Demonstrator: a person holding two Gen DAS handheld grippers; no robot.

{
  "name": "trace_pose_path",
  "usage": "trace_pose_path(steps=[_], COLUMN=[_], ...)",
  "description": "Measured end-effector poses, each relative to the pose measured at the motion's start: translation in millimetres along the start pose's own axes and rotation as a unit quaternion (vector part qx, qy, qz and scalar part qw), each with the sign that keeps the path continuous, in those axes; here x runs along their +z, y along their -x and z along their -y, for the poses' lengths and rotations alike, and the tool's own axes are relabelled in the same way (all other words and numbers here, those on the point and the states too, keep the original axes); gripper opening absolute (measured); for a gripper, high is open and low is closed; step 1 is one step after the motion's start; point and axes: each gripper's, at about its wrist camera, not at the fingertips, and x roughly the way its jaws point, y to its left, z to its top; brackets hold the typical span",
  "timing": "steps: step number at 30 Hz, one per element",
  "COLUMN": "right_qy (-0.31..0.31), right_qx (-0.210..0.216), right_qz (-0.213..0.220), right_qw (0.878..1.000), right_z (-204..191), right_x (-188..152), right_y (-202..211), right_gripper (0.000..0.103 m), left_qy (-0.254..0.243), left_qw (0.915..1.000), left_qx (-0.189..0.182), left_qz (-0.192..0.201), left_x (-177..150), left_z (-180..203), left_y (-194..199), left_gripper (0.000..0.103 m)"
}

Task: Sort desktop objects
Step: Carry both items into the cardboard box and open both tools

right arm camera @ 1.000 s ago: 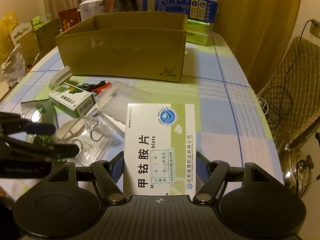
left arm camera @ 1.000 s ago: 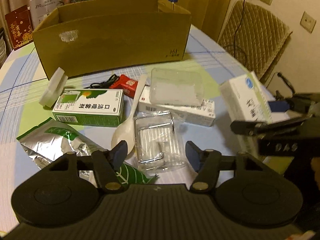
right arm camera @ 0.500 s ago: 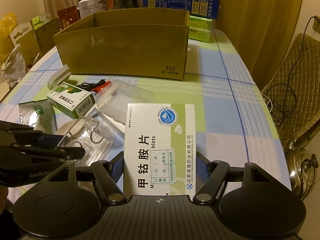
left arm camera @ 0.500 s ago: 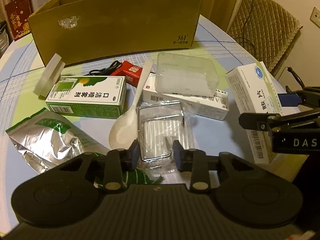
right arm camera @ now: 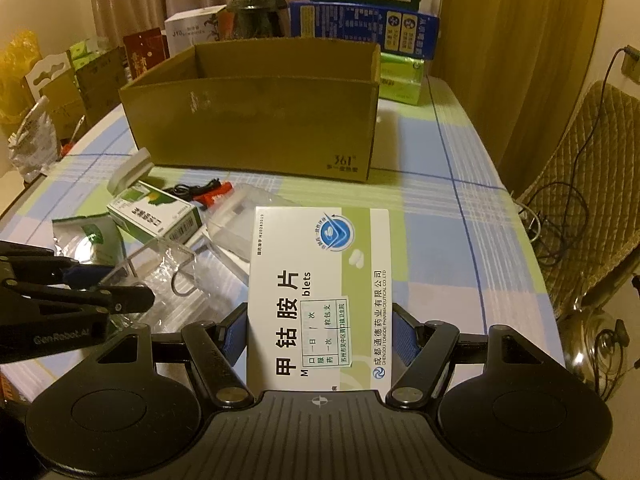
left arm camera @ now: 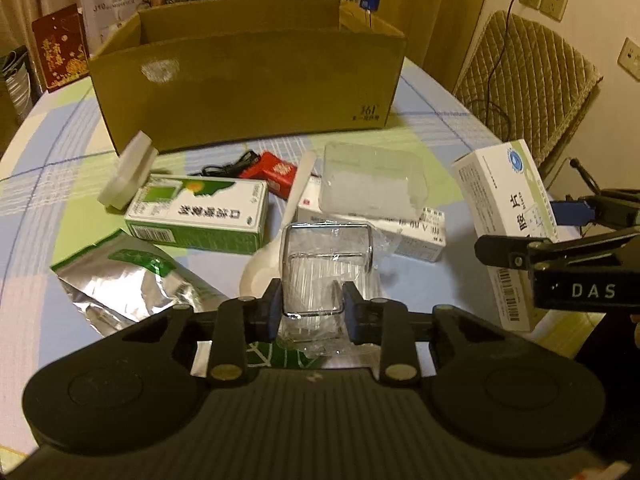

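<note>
Pads of the left gripper [left arm camera: 311, 308] have just closed and now clamp the near end of a clear plastic packet with a wire frame [left arm camera: 329, 264], which lies on the table among the clutter. Its long axis runs away from the tool toward twelve o'clock, straight at the open cardboard box [left arm camera: 248, 92]. The right gripper [right arm camera: 319, 340] is clamped on a white-and-green tablet box [right arm camera: 320, 292], held off the table, its long axis also pointing to twelve o'clock at the same carton. The left hand looks a little nearer the carton. What I can see of the carton's inside is bare. Around the packet sit a white spoon [left arm camera: 262, 270] at nine o'clock, a green medicine box [left arm camera: 200, 214] at ten, a clear tray [left arm camera: 374, 186] at one.
</note>
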Motion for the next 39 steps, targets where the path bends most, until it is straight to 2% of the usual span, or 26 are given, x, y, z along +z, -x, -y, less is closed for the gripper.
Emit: trace_pose_path(steps=[8,17,23,29,35,39], right_qy=[0.009,0.038,0.048,0.030,0.027,0.028], right_qx=[0.022,0.040,0.032,0.028,0.020,0.014], right_qz=[0.026,0.065,0.065,0.059,0.049,0.043], right_qw=[0.999,0.996,0.996,0.997,0.998,0.999], right_z=[-3.6,-0.6,-0.3,3.2,3.2,2.9], right_x=[40.9,136.3,193.7,234.5,250.6,253.4], right_y=[8.7,-7.9,-44.7,-81.4,-107.6,-122.7], right_gripper=[0.068,0.068,0.068,0.068,0.068,0.068], left_qy=[0.015,0.020,0.018,0.028,0.036,0.042], left_qw=[0.9991,0.9960,0.9933,0.9934,0.9939,0.9943], left_qx=[0.009,0.023,0.039,0.042,0.046,0.047], left_qz=[0.038,0.084,0.107,0.103,0.093,0.085], left_x=[35.1,110.4,171.9,216.1,237.8,239.3], left_z=[-14.7,-41.9,-66.0,-87.3,-103.5,-110.2], left_y=[30.7,38.3,25.2,-1.8,-31.1,-45.3], left_gripper=[0.026,0.026,0.026,0.026,0.026,0.026])
